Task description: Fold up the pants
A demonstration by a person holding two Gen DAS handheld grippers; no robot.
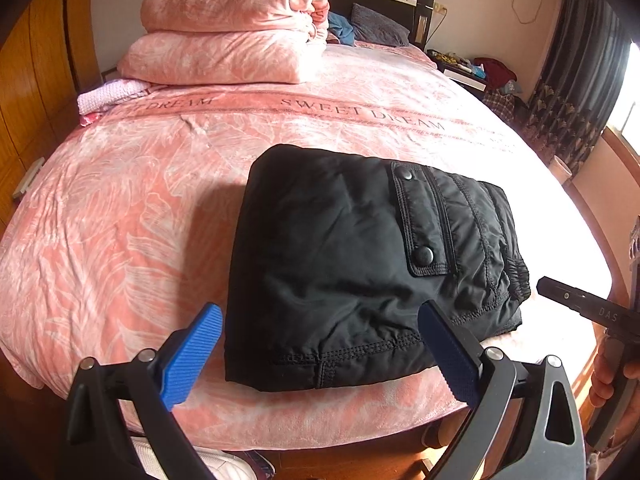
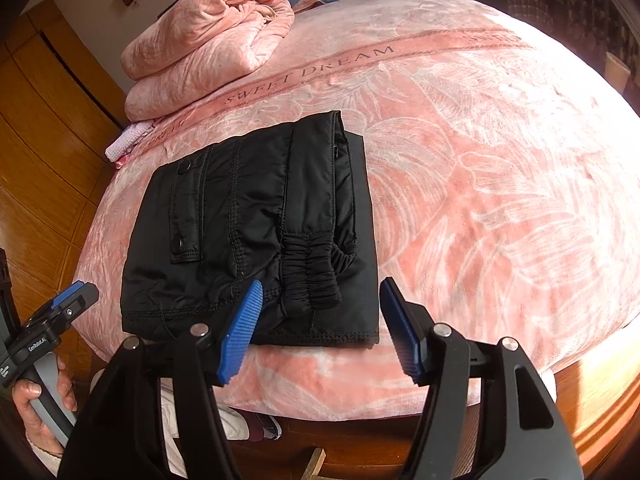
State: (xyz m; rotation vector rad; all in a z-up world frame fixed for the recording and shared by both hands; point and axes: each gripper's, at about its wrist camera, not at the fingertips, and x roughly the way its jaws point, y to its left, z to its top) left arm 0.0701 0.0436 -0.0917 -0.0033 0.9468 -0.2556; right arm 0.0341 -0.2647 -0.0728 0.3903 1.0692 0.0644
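Note:
The black pants (image 1: 340, 260) (image 2: 248, 232) lie folded into a compact rectangle near the front edge of the pink bed (image 1: 120, 200) (image 2: 480, 160). A snap-buttoned pocket flap (image 1: 420, 220) faces up, and the gathered elastic waistband (image 2: 308, 276) sits at the near side. My left gripper (image 1: 320, 344) hovers open over the bundle's near left part, its blue pads clear of the cloth. Over the near right corner, my right gripper (image 2: 320, 328) is open too, with nothing pressed between its pads. Each view shows the other gripper at its edge, held in a hand (image 2: 36, 396).
Two folded pink blankets (image 1: 232, 32) (image 2: 208, 40) are stacked at the far left of the bed by the headboard. A wooden wardrobe (image 1: 32, 80) lines the left side. Dark curtains (image 1: 580, 80) hang at the right. Shoes (image 2: 240, 420) lie on the floor below the bed's front edge.

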